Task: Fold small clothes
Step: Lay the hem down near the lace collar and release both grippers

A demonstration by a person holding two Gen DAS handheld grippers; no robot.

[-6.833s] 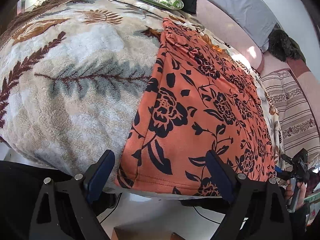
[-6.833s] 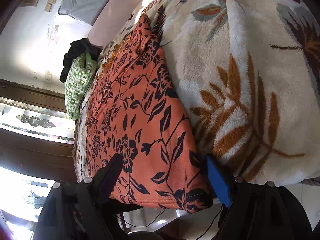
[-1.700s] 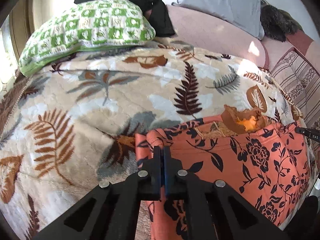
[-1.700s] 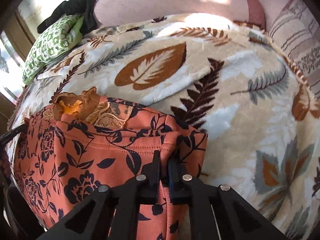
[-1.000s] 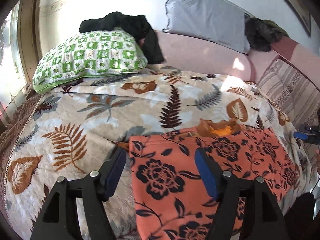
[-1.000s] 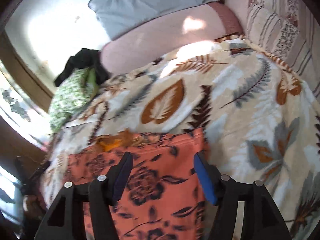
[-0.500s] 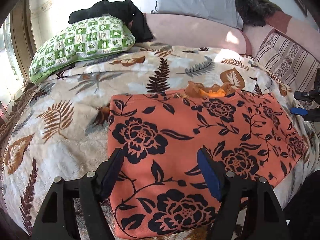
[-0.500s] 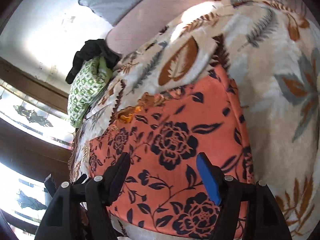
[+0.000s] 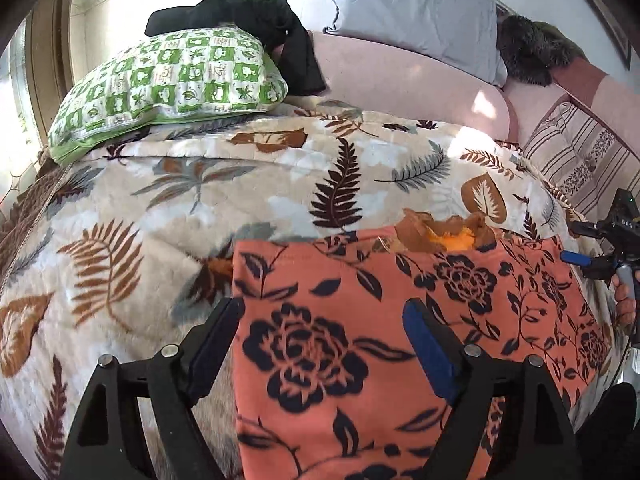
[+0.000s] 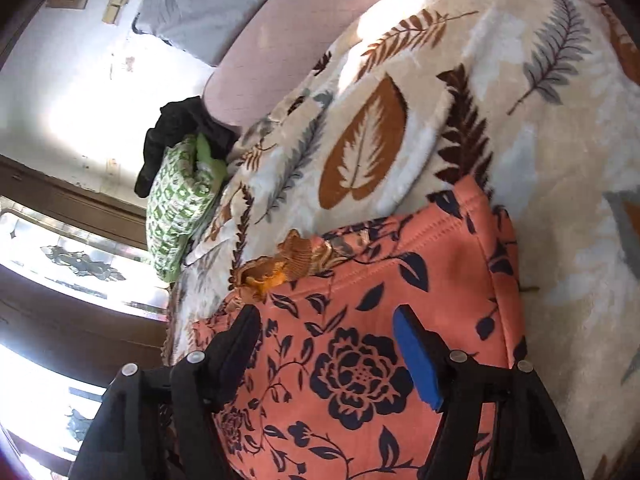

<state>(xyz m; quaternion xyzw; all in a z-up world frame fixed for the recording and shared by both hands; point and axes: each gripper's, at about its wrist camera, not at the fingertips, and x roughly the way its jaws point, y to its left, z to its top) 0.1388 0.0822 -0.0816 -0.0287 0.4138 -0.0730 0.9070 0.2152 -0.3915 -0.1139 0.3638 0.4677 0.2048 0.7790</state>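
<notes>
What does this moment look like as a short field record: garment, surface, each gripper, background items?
garment: orange floral garment, lying flat, folded
surface: leaf-print blanket
left gripper: jaws opening, above garment, nothing held
right gripper: open, above garment, nothing held
background: green checked pillow, black cloth on it, grey pillow

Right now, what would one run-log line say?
left gripper: opening, empty | right gripper: open, empty | orange floral garment: folded on blanket
</notes>
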